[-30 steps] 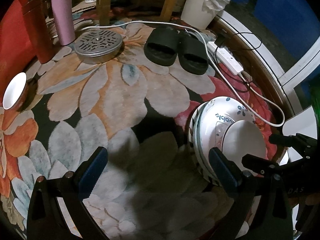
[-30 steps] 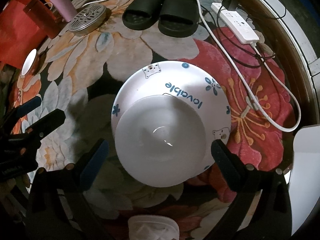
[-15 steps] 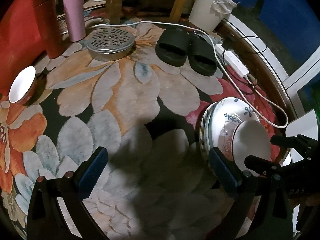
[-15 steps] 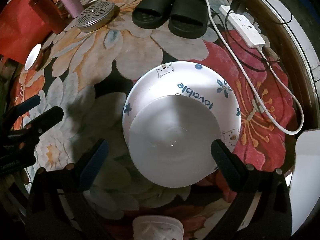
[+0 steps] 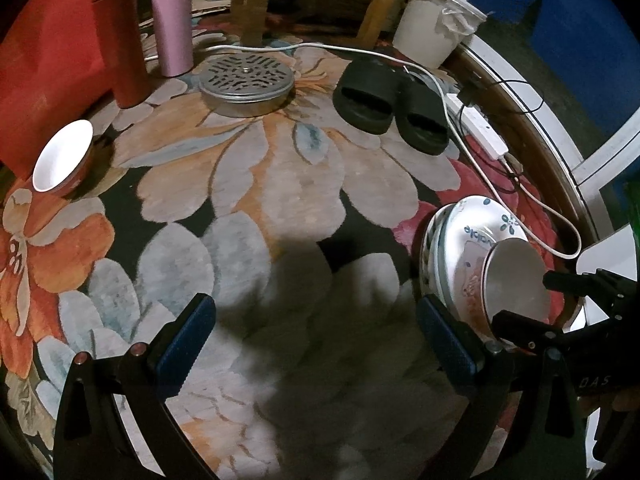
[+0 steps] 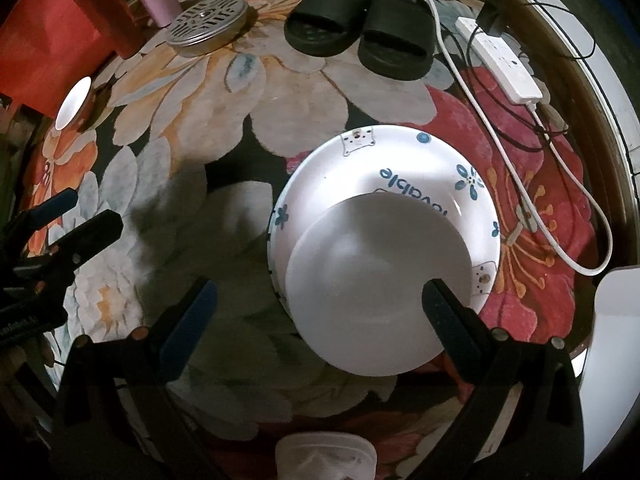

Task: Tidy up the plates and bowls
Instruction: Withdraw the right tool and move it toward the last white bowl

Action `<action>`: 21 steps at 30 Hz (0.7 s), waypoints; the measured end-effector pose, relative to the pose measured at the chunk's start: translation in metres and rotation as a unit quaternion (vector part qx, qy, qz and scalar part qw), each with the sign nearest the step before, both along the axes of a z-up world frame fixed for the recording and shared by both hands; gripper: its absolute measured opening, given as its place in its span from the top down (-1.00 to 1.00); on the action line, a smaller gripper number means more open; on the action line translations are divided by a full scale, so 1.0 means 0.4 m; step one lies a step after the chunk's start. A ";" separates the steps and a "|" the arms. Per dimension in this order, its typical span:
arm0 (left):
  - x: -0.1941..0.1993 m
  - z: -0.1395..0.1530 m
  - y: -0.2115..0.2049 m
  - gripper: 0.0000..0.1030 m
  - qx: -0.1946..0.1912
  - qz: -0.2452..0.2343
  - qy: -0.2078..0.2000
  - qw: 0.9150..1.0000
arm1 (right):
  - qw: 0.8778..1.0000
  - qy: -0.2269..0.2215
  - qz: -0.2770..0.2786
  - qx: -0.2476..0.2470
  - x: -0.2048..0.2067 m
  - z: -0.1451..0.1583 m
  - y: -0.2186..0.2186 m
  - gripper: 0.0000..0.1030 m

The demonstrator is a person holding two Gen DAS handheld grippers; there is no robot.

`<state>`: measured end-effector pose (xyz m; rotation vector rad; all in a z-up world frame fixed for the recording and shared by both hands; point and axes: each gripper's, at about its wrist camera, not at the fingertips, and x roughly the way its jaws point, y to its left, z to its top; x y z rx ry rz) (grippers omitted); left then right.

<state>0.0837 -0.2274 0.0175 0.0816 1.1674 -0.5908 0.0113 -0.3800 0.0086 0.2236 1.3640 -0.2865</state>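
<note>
A stack of plates (image 6: pixel 384 168), its top one printed with blue flowers, bears and "lovable", lies on the flowered rug. A plain white bowl (image 6: pixel 376 280) sits on its near side. My right gripper (image 6: pixel 320 320) is open just above; the right fingertip (image 6: pixel 448 312) overlaps the bowl's rim and the left one is over the rug. In the left wrist view the plate stack (image 5: pixel 468 236) and white bowl (image 5: pixel 516 280) are at right, with the right gripper (image 5: pixel 520 298) over the bowl. My left gripper (image 5: pixel 316 344) is open over bare rug. A small red-sided bowl (image 5: pixel 60 160) stands far left.
Black slippers (image 5: pixel 392 104), a perforated metal tin (image 5: pixel 246 84), pink (image 5: pixel 172 20) and red (image 5: pixel 120 40) tumblers stand at the rug's far side. A white power strip (image 6: pixel 508 64) and cable (image 6: pixel 560 232) run right of the plates. A white bin (image 5: pixel 436 32) and chair legs (image 5: pixel 252 4) lie beyond.
Both grippers have drifted left and back, so the plate stack and bowl sit further right in each view. Both stay open; the bowl and plates have not moved.
</note>
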 end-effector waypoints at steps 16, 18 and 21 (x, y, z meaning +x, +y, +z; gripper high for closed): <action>0.006 -0.011 0.102 -0.96 0.006 0.026 0.003 1.000 | 1.000 0.003 0.025 -0.002 0.034 -0.010 0.074 -1.00; 0.008 -0.013 0.119 -0.96 0.007 0.029 0.002 1.000 | 1.000 0.002 0.030 -0.003 0.039 -0.009 0.086 -1.00; 0.009 -0.013 0.140 -0.96 0.008 0.036 0.003 0.999 | 0.999 0.002 0.035 -0.003 0.046 -0.011 0.103 -1.00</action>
